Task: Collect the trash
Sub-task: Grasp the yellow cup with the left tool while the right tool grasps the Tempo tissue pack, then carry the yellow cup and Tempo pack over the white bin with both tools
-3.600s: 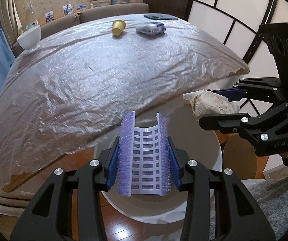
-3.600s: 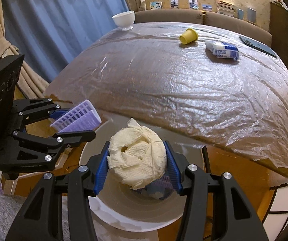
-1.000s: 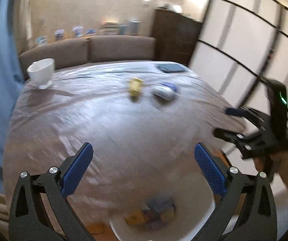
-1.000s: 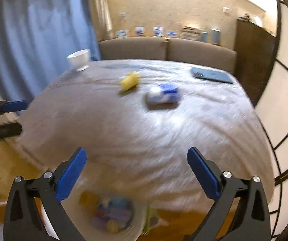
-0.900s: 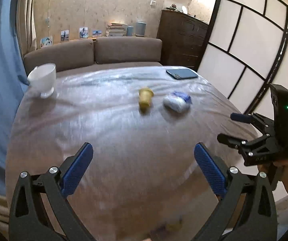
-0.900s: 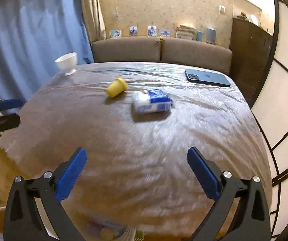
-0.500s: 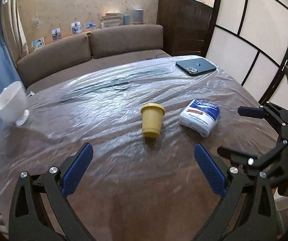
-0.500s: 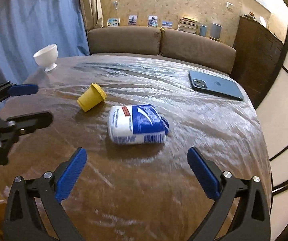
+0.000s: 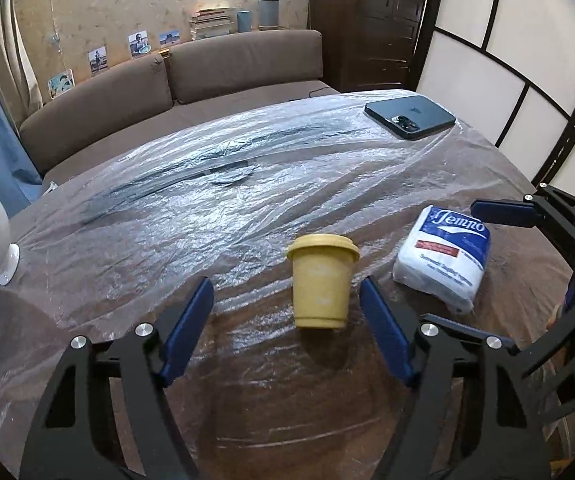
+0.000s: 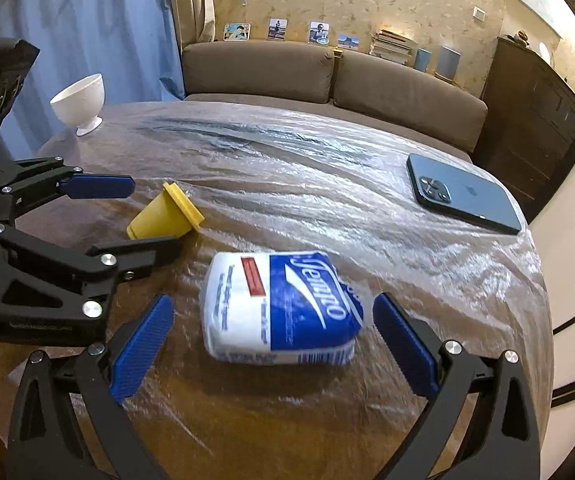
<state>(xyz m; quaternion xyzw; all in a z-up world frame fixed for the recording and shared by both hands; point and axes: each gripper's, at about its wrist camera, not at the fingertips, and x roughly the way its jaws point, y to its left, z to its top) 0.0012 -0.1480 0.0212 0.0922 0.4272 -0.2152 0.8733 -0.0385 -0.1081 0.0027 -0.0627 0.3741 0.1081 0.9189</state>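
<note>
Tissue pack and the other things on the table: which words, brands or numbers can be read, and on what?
"Tempo": brand in white script on the blue part of the tissue pack.
Red label and small print on the tissue pack: too small to read.
Yellow cup, phone, white bowl: no readable text.

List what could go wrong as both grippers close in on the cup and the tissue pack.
1. The yellow cup lies on its side and sits off-centre toward the right finger of the open left gripper; it may roll away.
2. The loose plastic sheet could bunch under the fingers and drag the phone.
3. The right gripper flanks the soft tissue pack, close to the left one; they may collide.
</note>
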